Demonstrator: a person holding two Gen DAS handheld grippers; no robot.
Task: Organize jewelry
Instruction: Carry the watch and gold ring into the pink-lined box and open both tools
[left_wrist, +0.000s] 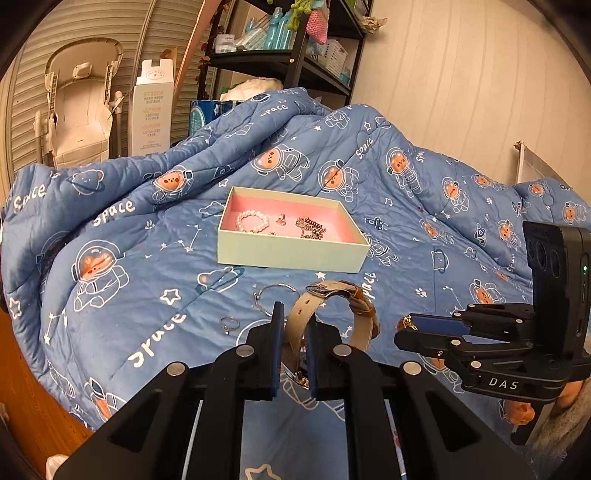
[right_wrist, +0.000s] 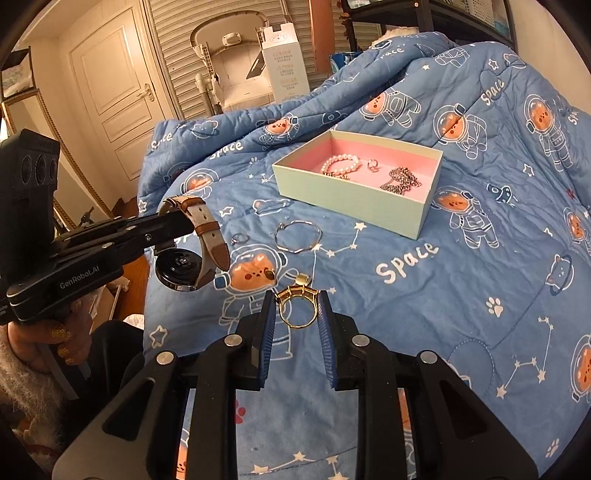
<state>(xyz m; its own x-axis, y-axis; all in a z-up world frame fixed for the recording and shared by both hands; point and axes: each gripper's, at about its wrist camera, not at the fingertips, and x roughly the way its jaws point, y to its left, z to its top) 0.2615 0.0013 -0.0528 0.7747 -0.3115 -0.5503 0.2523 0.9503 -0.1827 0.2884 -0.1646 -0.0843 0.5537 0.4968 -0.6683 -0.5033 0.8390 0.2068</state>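
My left gripper (left_wrist: 294, 332) is shut on the strap of a wristwatch (left_wrist: 332, 310) with a beige and brown band, held above the quilt; it also shows in the right wrist view (right_wrist: 195, 240). My right gripper (right_wrist: 297, 314) is shut on a gold ring (right_wrist: 296, 308), its blue pads touching the ring's sides. A pale green box with pink lining (left_wrist: 291, 254) (right_wrist: 351, 199) holds a pearl bracelet (left_wrist: 253, 221), a small ring (left_wrist: 281, 220) and a chain (left_wrist: 312, 228). A silver bangle (right_wrist: 297, 236) and a small silver ring (right_wrist: 238, 239) lie on the quilt.
Everything rests on a blue space-print quilt (left_wrist: 122, 280) that rises in folds behind the box. A small gold piece (right_wrist: 302, 279) lies beyond the held ring. A shelf unit (left_wrist: 295, 44), white carton (left_wrist: 152, 110) and door (right_wrist: 114, 92) stand behind.
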